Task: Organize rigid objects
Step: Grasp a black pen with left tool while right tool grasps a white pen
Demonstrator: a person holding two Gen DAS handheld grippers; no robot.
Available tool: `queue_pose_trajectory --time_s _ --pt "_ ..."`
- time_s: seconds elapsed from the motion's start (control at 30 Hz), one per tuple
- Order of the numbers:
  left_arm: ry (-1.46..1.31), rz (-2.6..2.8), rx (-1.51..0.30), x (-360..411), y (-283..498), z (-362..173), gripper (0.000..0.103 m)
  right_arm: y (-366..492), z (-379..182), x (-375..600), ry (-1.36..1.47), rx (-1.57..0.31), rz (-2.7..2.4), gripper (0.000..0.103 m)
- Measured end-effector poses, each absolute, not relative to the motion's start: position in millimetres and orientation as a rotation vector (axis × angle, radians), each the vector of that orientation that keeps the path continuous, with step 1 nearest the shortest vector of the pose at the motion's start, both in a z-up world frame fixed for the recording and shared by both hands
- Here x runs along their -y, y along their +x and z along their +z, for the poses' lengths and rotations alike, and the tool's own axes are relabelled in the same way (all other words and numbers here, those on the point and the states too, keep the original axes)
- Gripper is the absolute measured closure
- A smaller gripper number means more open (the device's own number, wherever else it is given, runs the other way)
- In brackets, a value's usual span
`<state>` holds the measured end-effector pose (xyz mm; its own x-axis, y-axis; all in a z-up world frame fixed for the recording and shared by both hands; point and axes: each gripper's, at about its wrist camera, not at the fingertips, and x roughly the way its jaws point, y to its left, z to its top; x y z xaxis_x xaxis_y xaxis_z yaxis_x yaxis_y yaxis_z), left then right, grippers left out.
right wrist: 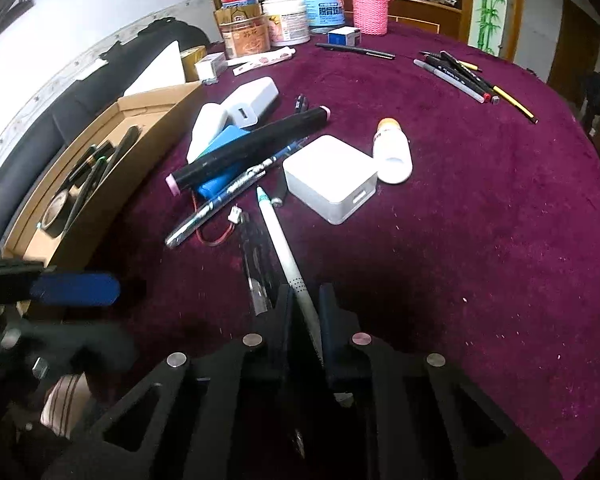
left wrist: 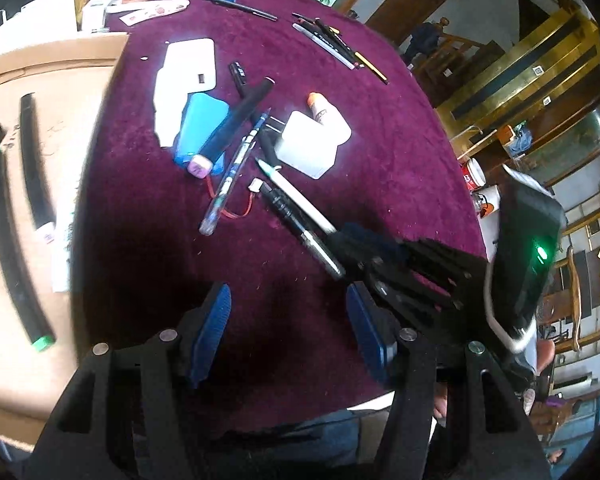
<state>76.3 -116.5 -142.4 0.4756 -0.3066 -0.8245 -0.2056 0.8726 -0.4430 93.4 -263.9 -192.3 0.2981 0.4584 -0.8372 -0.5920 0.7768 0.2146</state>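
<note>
Your right gripper is clamped on the rear end of a slim white plastic pen with a pale teal tip, its barrel running away from the pads toward the white square plastic charger block, the landmark here. The pen's tip lies just left of the block and near its front corner, apparently low over the maroon velvet-covered table; gripping the tail keeps the pads off the clutter. Your left gripper hangs with its blue pads spread and nothing between them, over bare cloth well in front of the block. A clear-barrelled black pen lies just beside the held pen on the side away from the block, so a straight lift looks safer than a sideways drag. Left of the block a black marker with pink ends rests across a blue flat pack. Further left stands the open brown cardboard box, already holding dark pens, the likely destination. Right of the block, past a white bottle with an orange cap, the cloth lies open.
</note>
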Motion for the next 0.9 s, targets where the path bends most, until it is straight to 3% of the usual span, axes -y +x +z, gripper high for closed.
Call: queue_pose_trajectory --time_s 0.4,0.5,0.63,0.67,0.7,0.9 --pt "-0.535 -0.055 -1.144 149.2 118.0 -157.1 0.047 94.8 -187.7 315.9 -0.063 -1.068 0.459 0.096" --pt "-0.546 -0.042 -1.178 155.6 125.9 -165.1 0.060 94.9 -186.1 323.1 -0.026 -1.052 0.460 0.096" --pt "-0.475 0.026 -1.164 169.6 130.2 -163.8 0.062 93.1 -190.6 323.2 0.003 -1.065 0.475 0.096" --pt "-0.444 0.039 -1.160 172.0 130.9 -163.4 0.066 92.2 -191.5 322.6 0.007 -1.059 0.471 0.096" --pt "-0.399 0.062 -1.160 173.9 132.2 -163.4 0.084 91.0 -191.3 322.0 0.009 -1.055 0.468 0.096" --pt "-0.385 0.006 -1.165 152.2 139.9 -164.1 0.088 87.7 -192.0 323.2 0.034 -1.043 0.464 0.096"
